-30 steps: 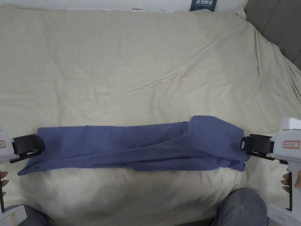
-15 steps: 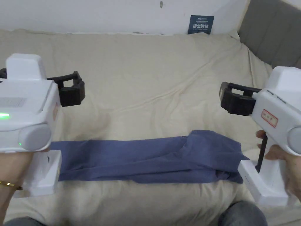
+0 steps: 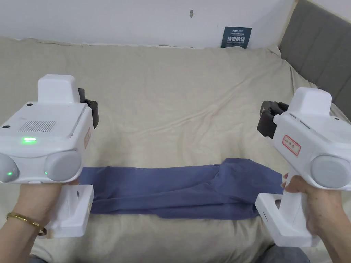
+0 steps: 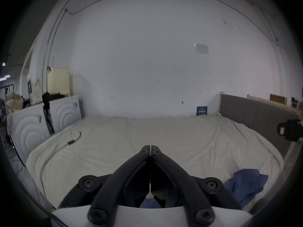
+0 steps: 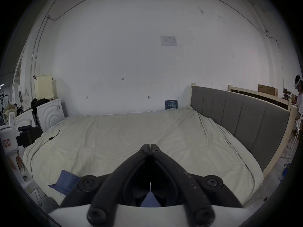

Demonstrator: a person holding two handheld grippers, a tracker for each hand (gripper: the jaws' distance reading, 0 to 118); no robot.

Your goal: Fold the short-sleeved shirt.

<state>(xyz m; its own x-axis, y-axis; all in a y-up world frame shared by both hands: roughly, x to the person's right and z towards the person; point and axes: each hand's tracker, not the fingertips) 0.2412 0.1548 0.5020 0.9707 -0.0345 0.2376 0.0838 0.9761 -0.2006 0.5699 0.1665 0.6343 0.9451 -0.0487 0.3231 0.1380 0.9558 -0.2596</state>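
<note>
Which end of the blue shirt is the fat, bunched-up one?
The end of the shirt beside the right gripper: it humps up wider, while the left gripper end lies narrow and flat.

1 shirt, 2 grippers

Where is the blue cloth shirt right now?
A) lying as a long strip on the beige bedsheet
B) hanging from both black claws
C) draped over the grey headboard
A: the blue cloth shirt lies flat on the beige bedsheet, with both grippers raised above it, jaws shut and empty.
</note>
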